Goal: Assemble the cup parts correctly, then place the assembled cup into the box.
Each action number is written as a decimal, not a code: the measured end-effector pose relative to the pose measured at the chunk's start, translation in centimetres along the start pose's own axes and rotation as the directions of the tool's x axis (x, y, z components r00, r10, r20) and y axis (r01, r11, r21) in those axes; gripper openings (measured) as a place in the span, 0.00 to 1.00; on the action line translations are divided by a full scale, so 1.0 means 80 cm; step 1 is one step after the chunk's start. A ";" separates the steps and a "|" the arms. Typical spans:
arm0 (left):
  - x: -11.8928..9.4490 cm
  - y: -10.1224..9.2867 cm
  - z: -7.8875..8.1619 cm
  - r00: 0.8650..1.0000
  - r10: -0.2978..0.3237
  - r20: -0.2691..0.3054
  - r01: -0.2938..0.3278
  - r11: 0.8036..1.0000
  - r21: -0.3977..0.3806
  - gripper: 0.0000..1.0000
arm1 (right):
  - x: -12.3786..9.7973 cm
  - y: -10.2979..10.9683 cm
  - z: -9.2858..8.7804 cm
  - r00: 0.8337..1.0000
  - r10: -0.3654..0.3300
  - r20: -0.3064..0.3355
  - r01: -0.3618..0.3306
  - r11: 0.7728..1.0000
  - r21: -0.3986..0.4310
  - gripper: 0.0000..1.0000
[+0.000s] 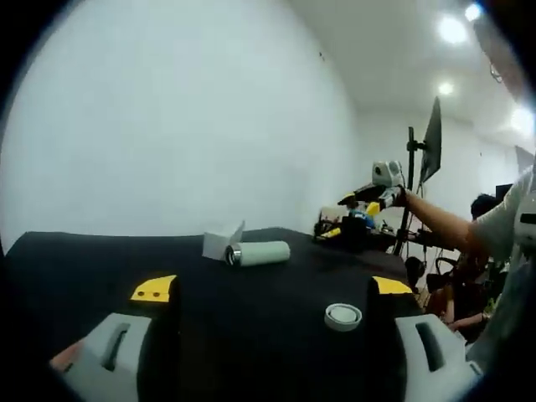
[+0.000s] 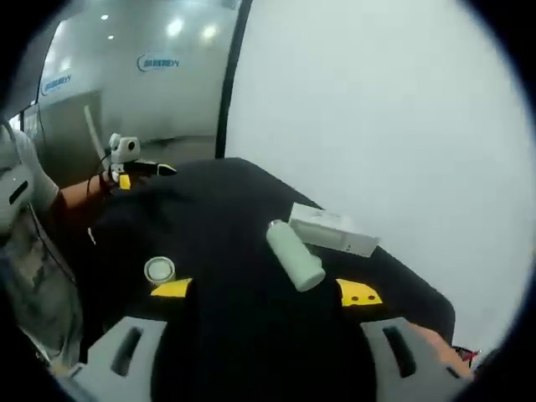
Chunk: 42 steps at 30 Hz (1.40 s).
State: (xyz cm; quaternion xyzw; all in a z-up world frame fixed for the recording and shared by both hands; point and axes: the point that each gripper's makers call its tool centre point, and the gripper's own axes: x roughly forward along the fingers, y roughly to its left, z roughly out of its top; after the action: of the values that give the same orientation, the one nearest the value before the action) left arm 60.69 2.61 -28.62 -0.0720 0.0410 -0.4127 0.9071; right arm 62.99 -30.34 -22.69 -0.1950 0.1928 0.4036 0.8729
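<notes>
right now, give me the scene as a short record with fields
table: black cloth
cup: white cylinder lying on its side, untouched
lid: round, flat on the cloth, apart from the cup
box: white, just behind the cup
left gripper: open, holds nothing
right gripper: open, holds nothing
assembly: not yet begun

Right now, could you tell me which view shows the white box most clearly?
The right gripper view: the box lies flat on the black table behind the cup, its long top and side faces showing. In the left gripper view the box is smaller, seen end-on, its lower right corner hidden by the cup.
</notes>
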 end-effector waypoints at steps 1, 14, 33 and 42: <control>0.002 0.001 0.000 1.000 -0.011 0.005 0.011 1.000 -0.004 0.88 | 0.006 -0.004 0.000 1.000 0.012 -0.027 -0.012 1.000 -0.005 0.61; 0.032 0.012 -0.036 0.996 -0.074 -0.059 0.072 0.997 -0.023 0.86 | 0.106 -0.043 0.022 0.967 0.078 -0.241 -0.098 0.992 -0.074 0.55; 0.028 0.040 -0.049 0.998 -0.070 0.000 0.070 0.994 -0.082 0.83 | 0.251 -0.048 0.003 0.806 0.146 -0.573 -0.272 0.952 -0.142 0.48; 0.030 0.037 -0.058 0.995 -0.095 -0.032 0.093 0.993 -0.077 0.83 | 0.302 -0.051 -0.029 0.756 0.161 -0.634 -0.291 0.951 -0.104 0.46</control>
State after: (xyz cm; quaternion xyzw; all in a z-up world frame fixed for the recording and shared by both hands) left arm 63.84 2.22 -33.68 -0.1005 0.0691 -0.4543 0.8825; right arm 80.26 -18.76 -35.80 -0.3766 0.4494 0.4370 0.6821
